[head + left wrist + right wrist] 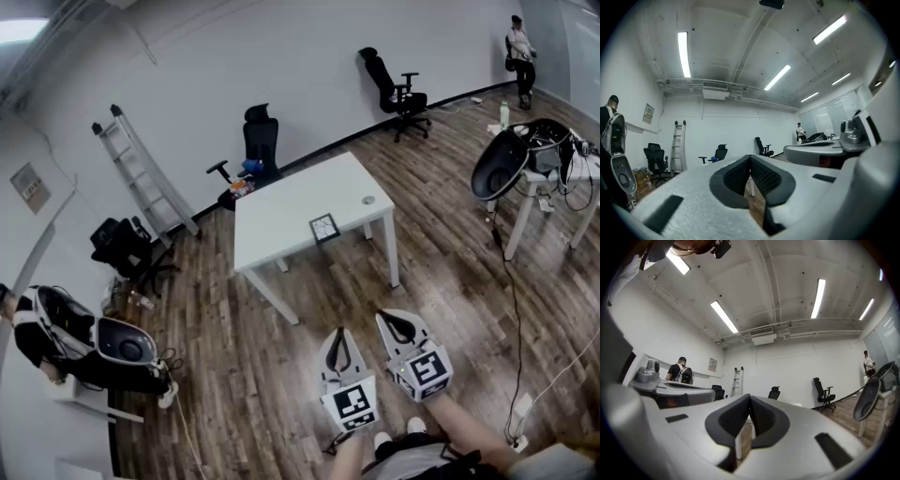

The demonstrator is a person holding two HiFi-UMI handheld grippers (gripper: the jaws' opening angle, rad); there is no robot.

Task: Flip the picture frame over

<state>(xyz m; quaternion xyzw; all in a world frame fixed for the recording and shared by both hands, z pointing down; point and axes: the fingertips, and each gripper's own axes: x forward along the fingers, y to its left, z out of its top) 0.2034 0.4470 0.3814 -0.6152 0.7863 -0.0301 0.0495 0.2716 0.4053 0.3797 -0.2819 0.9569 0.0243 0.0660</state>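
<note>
you are only at the approach: left gripper (339,335) and right gripper (390,321) are both closed and empty, well short of the worktop (281,217) where the picture frame (324,227) lies flat (near its front edge), so next step in and open one at its rim.

I've got the left gripper (338,336) and right gripper (392,322) held out in front of me, side by side and just apart. Both pairs of fingers are pressed together tip to tip, and both grippers point roughly level.
</note>
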